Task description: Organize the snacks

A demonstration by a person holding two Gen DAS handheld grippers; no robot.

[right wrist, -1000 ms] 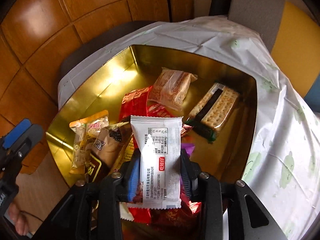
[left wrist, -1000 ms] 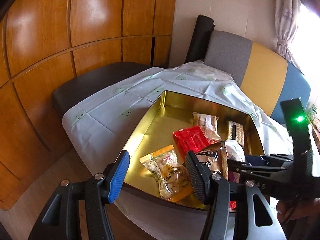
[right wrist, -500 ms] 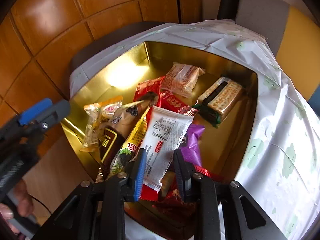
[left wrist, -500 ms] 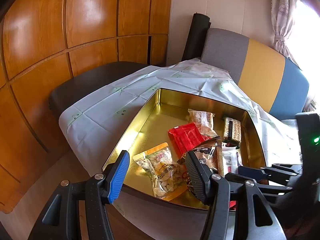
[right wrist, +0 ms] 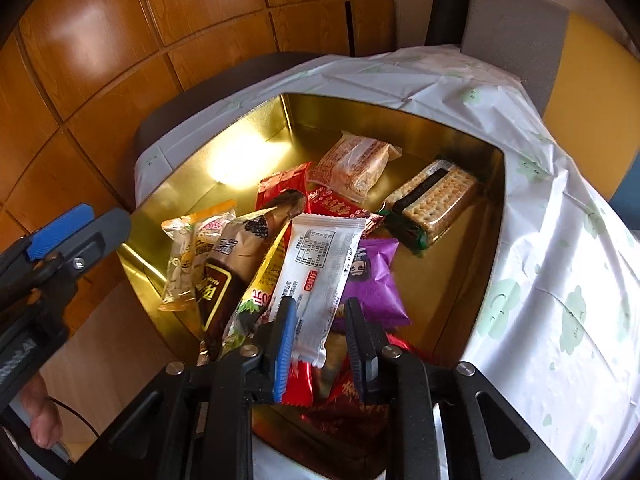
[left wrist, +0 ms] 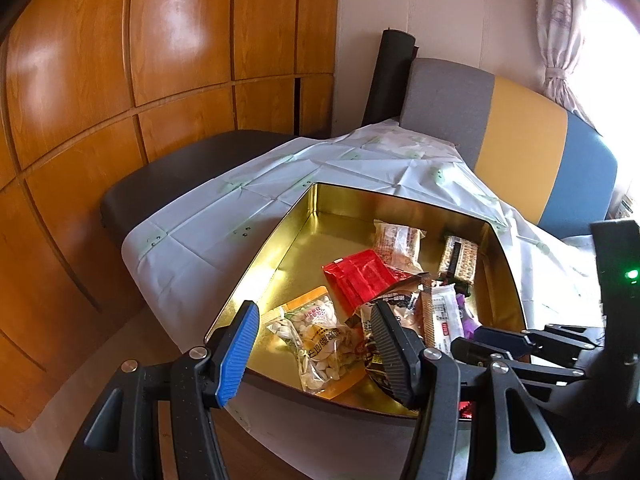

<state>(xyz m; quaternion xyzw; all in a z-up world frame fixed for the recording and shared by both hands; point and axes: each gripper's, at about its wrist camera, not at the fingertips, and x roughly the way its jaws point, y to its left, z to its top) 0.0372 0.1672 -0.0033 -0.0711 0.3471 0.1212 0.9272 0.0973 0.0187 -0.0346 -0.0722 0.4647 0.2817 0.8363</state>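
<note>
Only the right wrist view shows the purple pack (right wrist: 374, 280) fully and the red wrappers (right wrist: 340, 392) at the near wall; the left view shows the curtain (left wrist: 560, 40). The gold tin (left wrist: 280, 248) holds nuts (left wrist: 316, 336), crackers (right wrist: 434, 200) and a white pack (right wrist: 320, 276). The right gripper (right wrist: 320, 344) is released around that pack's lower end. The left gripper (left wrist: 316, 348) hangs spread, empty, over the tin's near rim.

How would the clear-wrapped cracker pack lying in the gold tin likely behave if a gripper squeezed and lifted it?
The cracker pack looks block-shaped, so it probably lifts stiffly without drooping. Its glossy film may slip between pads. The crackers showing through would likely crack under a hard squeeze.
</note>
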